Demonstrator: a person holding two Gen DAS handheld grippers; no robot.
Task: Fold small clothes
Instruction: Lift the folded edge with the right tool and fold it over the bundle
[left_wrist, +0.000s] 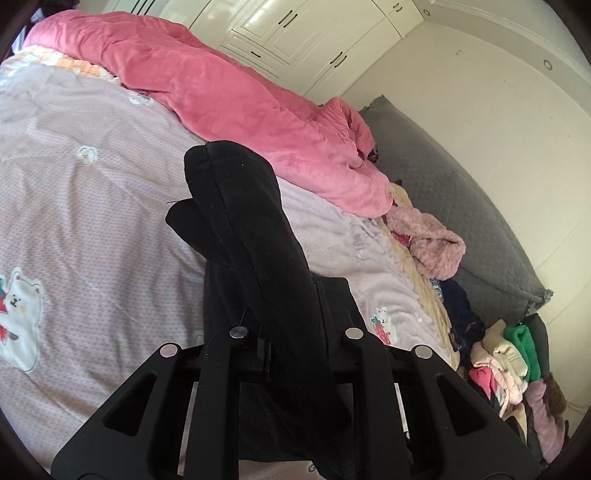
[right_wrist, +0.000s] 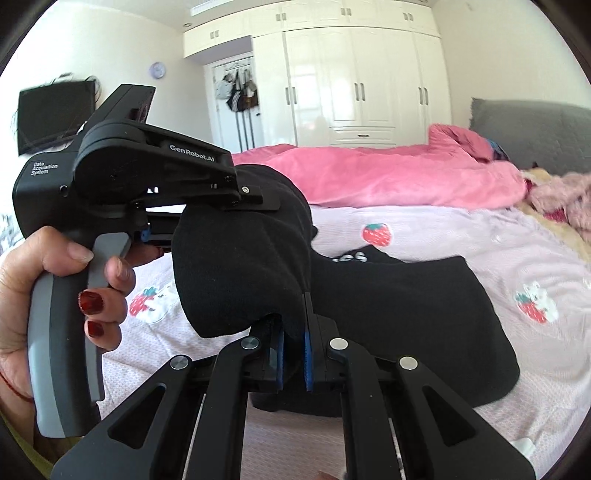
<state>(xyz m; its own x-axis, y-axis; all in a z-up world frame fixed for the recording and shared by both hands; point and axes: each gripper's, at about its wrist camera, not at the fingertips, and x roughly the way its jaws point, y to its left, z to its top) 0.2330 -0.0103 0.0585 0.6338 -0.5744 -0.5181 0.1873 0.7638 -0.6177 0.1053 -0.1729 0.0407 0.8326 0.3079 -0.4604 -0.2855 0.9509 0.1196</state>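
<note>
A black garment (right_wrist: 406, 306) lies on the pale lilac bedsheet (right_wrist: 461, 236), with one edge lifted in a thick fold (right_wrist: 243, 266). My right gripper (right_wrist: 293, 332) is shut on that lifted fold, blue pads pinching the cloth. My left gripper (right_wrist: 255, 206) shows in the right wrist view, held in a hand at the left and clamped on the same fold's upper edge. In the left wrist view the black garment (left_wrist: 251, 229) runs up between the fingers of the left gripper (left_wrist: 291, 325), which is shut on it.
A pink quilt (left_wrist: 221, 96) lies bunched along the far side of the bed. A pile of clothes (left_wrist: 506, 362) and a fluffy pink garment (left_wrist: 428, 236) sit by the grey headboard (left_wrist: 461, 206). White wardrobes (right_wrist: 351, 81) stand behind.
</note>
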